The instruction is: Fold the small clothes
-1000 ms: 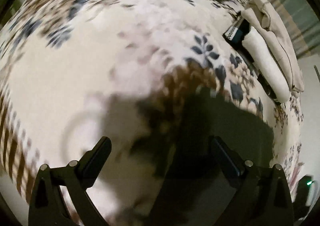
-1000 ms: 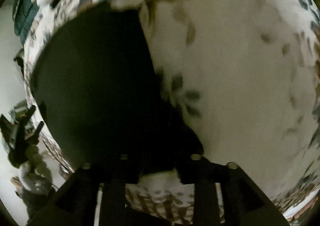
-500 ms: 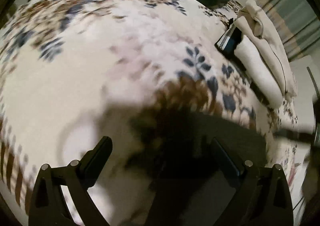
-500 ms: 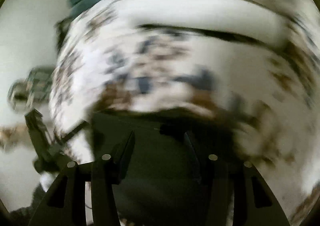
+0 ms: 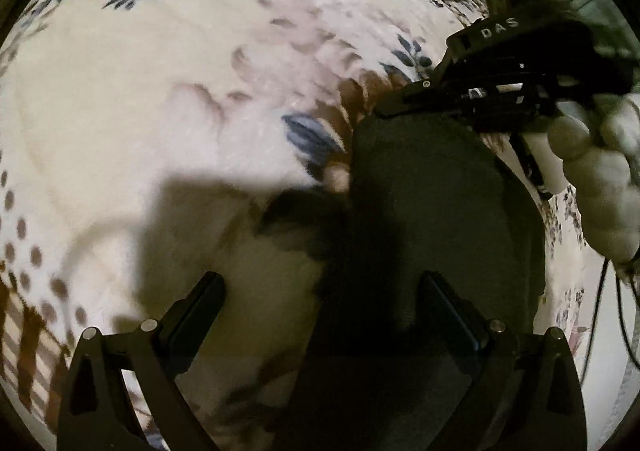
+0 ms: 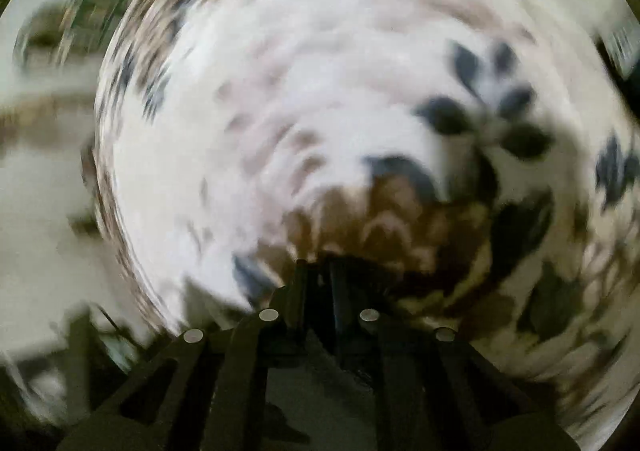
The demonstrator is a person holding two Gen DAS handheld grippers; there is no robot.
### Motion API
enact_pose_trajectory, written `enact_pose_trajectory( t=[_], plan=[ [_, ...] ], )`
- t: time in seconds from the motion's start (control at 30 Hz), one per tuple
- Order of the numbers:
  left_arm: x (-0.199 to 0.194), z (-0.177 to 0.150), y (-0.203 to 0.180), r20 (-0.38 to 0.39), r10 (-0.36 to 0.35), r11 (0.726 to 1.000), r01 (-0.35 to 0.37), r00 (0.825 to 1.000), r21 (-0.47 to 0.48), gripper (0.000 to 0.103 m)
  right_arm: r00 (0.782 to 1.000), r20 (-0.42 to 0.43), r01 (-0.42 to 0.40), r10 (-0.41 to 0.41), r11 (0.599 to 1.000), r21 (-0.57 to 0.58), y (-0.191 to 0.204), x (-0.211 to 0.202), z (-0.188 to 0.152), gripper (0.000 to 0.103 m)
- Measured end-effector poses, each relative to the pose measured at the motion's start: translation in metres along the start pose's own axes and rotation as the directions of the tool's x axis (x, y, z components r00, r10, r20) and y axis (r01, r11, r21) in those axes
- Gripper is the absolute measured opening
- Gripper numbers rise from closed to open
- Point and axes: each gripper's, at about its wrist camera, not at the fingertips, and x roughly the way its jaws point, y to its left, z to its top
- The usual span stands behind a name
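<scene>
Dark cloth [image 5: 432, 211], the small garment you are folding, lies on your flowered cream blanket [image 5: 168, 99], spread from the middle of the left wrist view down past its lower edge. Your left gripper [image 5: 320, 311] hangs over it with its tongs wide; one finger [image 5: 200, 303] stands over the blanket, the other over the dark cloth, and nothing is pinched between them. Your right gripper [image 5: 384, 109] reaches in from the right, its tip at the garment's far edge, with your hand [image 5: 592, 171] behind it. In the blurred right wrist view that gripper's tongs have just been closing and now stand narrow, almost together [image 6: 318, 275]; dark fabric sits at their tips, but whether they pinch it, you cannot tell.
</scene>
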Motion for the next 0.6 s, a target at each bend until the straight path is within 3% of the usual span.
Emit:
enact_pose_trajectory(
  t=[0.1,0.2,0.23,0.27,0.33,0.37,0.47,0.5,0.6],
  plan=[
    [0.0,-0.001,-0.001,-0.008,0.002,1.0,-0.002,1.0,0.009,0.1,0.989,-0.019,-0.143,0.15,0.97,0.197,-0.038,0.009,0.0,0.009],
    [-0.006,0.003,-0.004,-0.018,-0.005,1.0,0.005,1.0,0.014,0.1,0.977,0.01,-0.211,0.212,0.963,0.169,-0.044,-0.012,-0.012,0.013],
    [-0.012,0.006,-0.006,-0.015,-0.011,1.0,0.012,1.0,0.023,0.1,0.973,0.037,-0.23,0.227,0.959,0.165,-0.052,-0.028,-0.018,0.022],
    [-0.016,0.008,-0.008,-0.012,-0.013,0.999,0.013,1.0,0.031,0.1,0.97,0.08,-0.242,0.231,0.956,0.167,-0.062,-0.05,-0.029,0.043],
    [-0.019,0.015,-0.011,-0.007,-0.024,0.999,0.025,1.0,0.046,0.1,0.964,0.2,-0.209,0.174,0.963,0.169,-0.089,-0.1,-0.06,0.063],
    [-0.017,0.021,-0.014,-0.009,-0.032,0.998,0.033,0.999,0.055,0.1,0.959,0.264,-0.156,0.105,0.971,0.179,-0.11,-0.128,-0.085,0.067],
    [-0.005,0.043,-0.024,-0.01,-0.036,0.995,0.037,0.999,0.087,0.1,0.947,0.317,-0.032,-0.049,0.969,0.247,-0.157,-0.165,-0.142,0.07],
    [-0.002,0.049,-0.026,-0.007,-0.041,0.995,0.042,0.999,0.096,0.1,0.949,0.308,-0.024,-0.066,0.96,0.28,-0.177,-0.168,-0.162,0.071],
    [0.022,0.073,-0.036,-0.032,-0.045,0.992,0.048,0.998,0.116,0.1,0.961,0.276,-0.093,-0.011,0.928,0.36,-0.221,-0.152,-0.2,0.072]
  ],
)
